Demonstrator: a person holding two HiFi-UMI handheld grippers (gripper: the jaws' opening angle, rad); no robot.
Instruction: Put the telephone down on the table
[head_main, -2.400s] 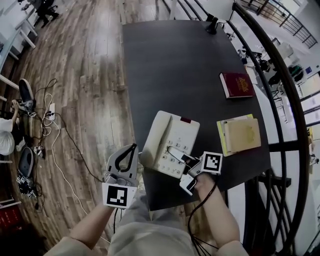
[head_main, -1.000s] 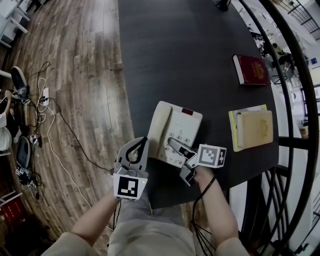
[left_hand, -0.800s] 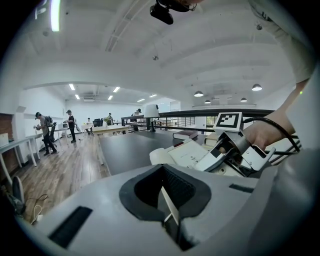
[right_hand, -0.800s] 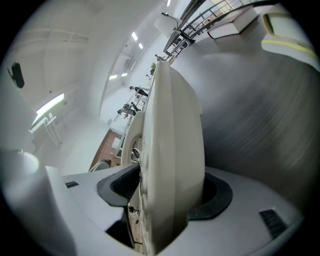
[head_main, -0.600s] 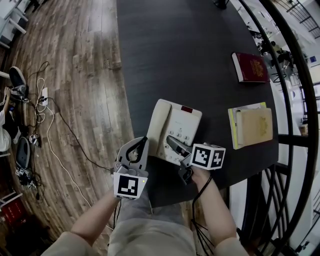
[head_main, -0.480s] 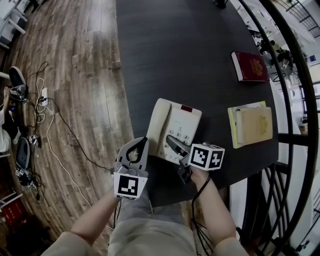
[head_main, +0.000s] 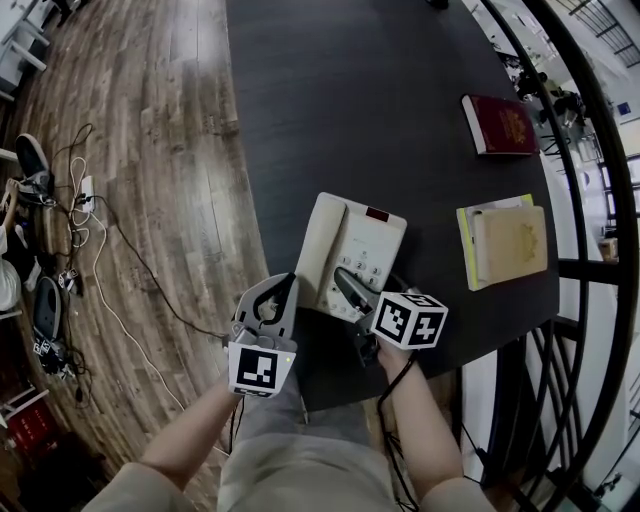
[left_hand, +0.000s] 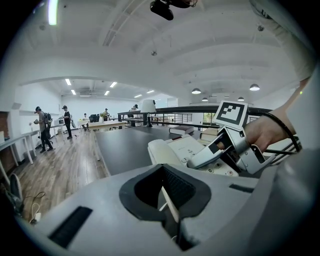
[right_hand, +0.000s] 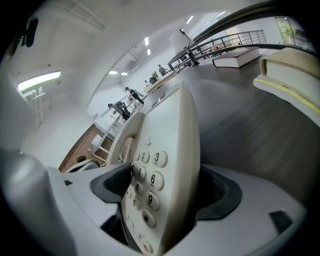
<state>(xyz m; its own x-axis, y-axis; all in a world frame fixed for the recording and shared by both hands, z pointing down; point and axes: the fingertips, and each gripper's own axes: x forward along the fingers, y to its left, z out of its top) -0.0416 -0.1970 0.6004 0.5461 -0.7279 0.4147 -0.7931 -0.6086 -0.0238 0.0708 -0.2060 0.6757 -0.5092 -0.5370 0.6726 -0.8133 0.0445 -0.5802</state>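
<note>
The cream telephone (head_main: 350, 250) lies flat on the dark table (head_main: 350, 100) near its front edge, handset on the left side. My right gripper (head_main: 345, 285) reaches over the phone's near edge. In the right gripper view the keypad (right_hand: 165, 165) stands between the jaws, which are opening, with a gap showing at each pad. My left gripper (head_main: 285, 285) hovers off the table's front left corner, shut and empty. In the left gripper view the telephone (left_hand: 175, 147) and the right gripper (left_hand: 210, 155) lie ahead to the right.
A red book (head_main: 500, 125) lies at the table's right side, and a tan book on a yellow one (head_main: 505, 245) lies nearer. A black railing (head_main: 590, 250) runs along the right. Cables and shoes (head_main: 50, 200) lie on the wooden floor at the left.
The right gripper has rolled, its marker cube turning, and its jaws have spread wider around the phone's near edge. The phone and the left gripper have kept their places.
</note>
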